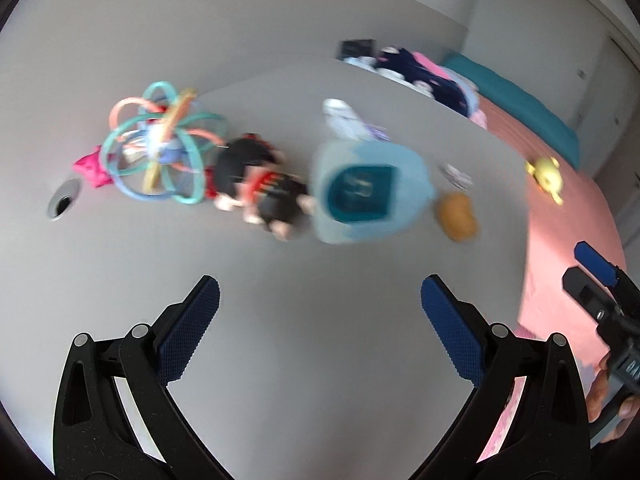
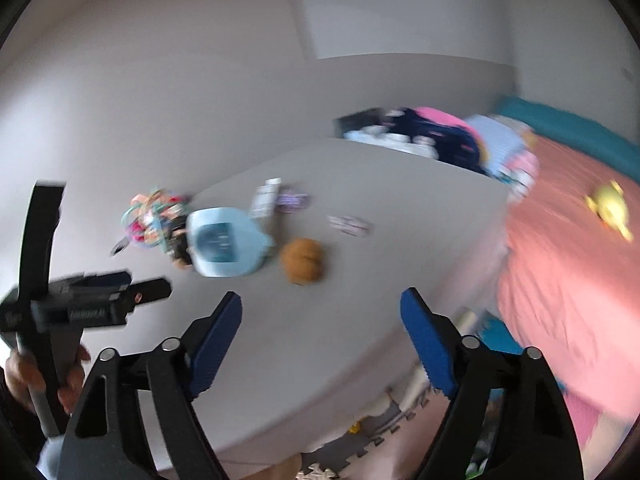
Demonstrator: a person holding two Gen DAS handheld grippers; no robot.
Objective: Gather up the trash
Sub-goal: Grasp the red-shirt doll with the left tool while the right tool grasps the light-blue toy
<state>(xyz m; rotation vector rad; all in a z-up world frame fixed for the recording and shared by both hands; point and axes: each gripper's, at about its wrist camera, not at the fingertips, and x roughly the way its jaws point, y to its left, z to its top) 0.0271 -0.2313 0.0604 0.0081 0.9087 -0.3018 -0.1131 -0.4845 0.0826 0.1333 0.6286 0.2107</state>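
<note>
Two grippers hang tilted downward over a grey table point(image 1: 280, 280), jaws wide and empty: the left gripper point(image 1: 320, 312) and the right gripper point(image 2: 320, 316). A light blue bin point(image 1: 366, 192) lies tipped, opening facing the cameras. Blurred wrappers point(image 2: 348, 225) lie just beyond it, beside a brown ball point(image 2: 302, 260).

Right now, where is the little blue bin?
In both wrist views the light blue bin sits on the grey table, ahead of both open grippers, between the black plush toy and the round brown thing.
</note>
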